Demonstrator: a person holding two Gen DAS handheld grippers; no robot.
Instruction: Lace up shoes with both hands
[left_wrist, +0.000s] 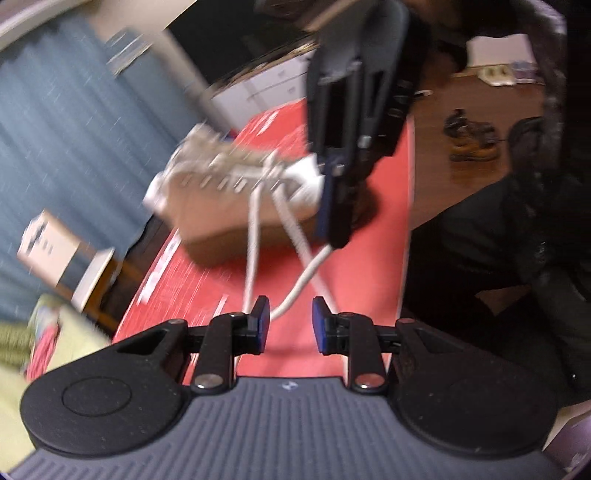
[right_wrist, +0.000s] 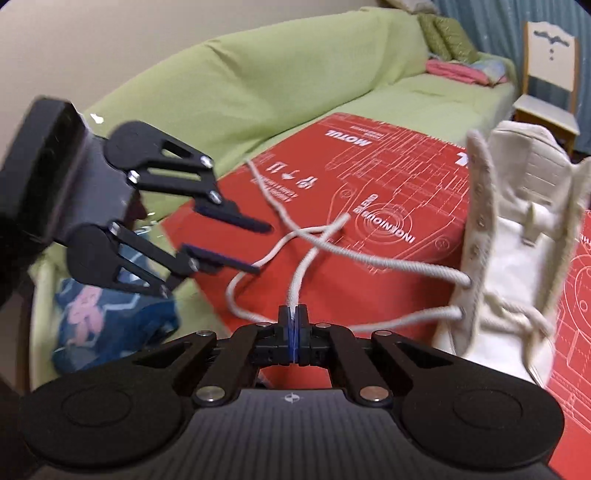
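Two grippers, one white shoe (right_wrist: 517, 258) on the red box (right_wrist: 369, 177)

Right gripper (right_wrist: 293, 317) – close beside the shoe – is clamped tight on a white lace (right_wrist: 388, 260) that runs out of the shoe's holes. Left gripper (right_wrist: 255, 247) hangs farther from the shoe, its jaws apart with nothing in them (loose lace ends lie just beside it).

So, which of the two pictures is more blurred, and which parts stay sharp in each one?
Left wrist view: more blurred; the shoe, curtain and red box smear, while the left tool itself stays sharp. Right wrist view: mostly clear; only the shoe's edge and the lace soften, and the right tool is crisp. Both bend toward the edges.
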